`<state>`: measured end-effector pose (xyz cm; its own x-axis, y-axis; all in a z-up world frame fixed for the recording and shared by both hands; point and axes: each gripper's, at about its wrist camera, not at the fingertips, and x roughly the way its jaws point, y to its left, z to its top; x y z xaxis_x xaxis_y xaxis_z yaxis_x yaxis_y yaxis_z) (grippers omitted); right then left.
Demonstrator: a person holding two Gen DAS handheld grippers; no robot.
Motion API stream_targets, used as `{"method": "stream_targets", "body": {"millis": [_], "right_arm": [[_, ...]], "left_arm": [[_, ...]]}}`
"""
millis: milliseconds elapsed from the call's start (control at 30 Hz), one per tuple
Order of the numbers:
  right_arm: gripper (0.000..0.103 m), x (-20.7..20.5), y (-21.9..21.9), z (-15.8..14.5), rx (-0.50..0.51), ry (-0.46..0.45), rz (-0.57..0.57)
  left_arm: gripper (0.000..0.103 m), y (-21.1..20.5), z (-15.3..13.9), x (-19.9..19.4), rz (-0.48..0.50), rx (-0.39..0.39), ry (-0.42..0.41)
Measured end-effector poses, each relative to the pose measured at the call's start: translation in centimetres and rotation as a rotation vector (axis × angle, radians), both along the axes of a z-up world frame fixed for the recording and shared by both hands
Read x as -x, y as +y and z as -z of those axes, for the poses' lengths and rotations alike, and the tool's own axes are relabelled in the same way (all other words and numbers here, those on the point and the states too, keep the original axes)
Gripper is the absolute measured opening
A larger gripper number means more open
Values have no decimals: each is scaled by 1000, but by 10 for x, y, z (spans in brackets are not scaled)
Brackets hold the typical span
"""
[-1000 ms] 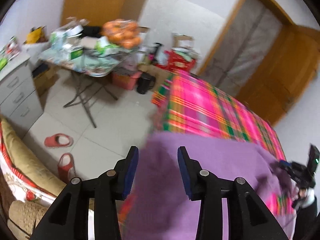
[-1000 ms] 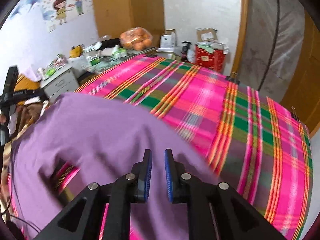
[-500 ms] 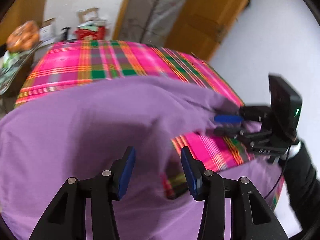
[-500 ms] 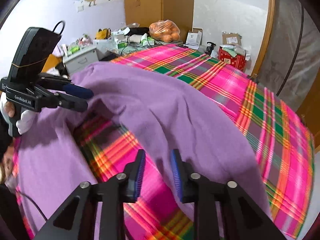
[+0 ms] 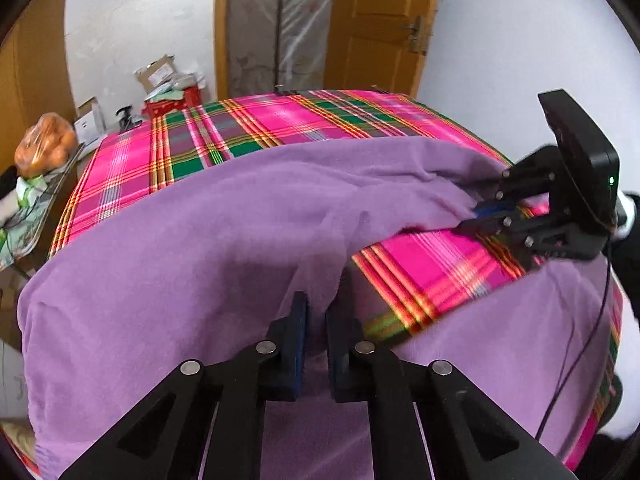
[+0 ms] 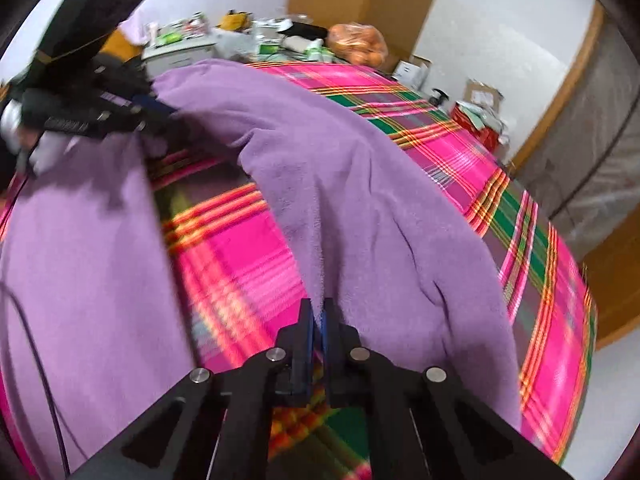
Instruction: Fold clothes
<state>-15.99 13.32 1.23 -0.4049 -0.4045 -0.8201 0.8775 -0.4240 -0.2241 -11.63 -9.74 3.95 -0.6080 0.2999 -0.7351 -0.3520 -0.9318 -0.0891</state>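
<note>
A large purple fleece cloth (image 5: 180, 260) lies over a bed with a pink plaid sheet (image 5: 280, 124). Its near part is folded back, so a wedge of sheet shows. In the left wrist view my left gripper (image 5: 316, 308) is closing its jaws on a raised fold of the cloth, which the pads pinch. At the right of that view my right gripper (image 5: 476, 218) grips the same folded edge. The right wrist view shows my right gripper (image 6: 316, 312) shut on the cloth (image 6: 360, 168) edge, with the left gripper (image 6: 160, 114) at the upper left.
Beyond the bed's far left corner, a cluttered table holds a bag of oranges (image 5: 44, 146). Cardboard boxes (image 5: 168, 80) and a wooden door (image 5: 376, 24) stand behind. A grey drawer cabinet (image 6: 180, 48) is beside the bed. A thin black cable (image 5: 576, 356) hangs over the cloth.
Both grippers stood open half a second ago. Now each is closed on the cloth's folded edge. The left view swung from the floor and table round to face across the bed.
</note>
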Motion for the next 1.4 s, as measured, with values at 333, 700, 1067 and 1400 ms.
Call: {"method": "stream_targets", "body": {"millis": [333, 700, 1067, 1400], "right_arm": [[7, 1, 40, -6, -1, -76, 19], [11, 20, 36, -1, 168, -180, 197], [30, 35, 163, -31, 410, -176, 556], [44, 58, 335, -15, 600, -156, 1088]], "left_arm": [[10, -13, 4, -14, 94, -14, -19], [27, -17, 0, 7, -44, -226, -56], [27, -7, 6, -8, -93, -193, -22], [29, -38, -2, -32, -301, -332, 42]]}}
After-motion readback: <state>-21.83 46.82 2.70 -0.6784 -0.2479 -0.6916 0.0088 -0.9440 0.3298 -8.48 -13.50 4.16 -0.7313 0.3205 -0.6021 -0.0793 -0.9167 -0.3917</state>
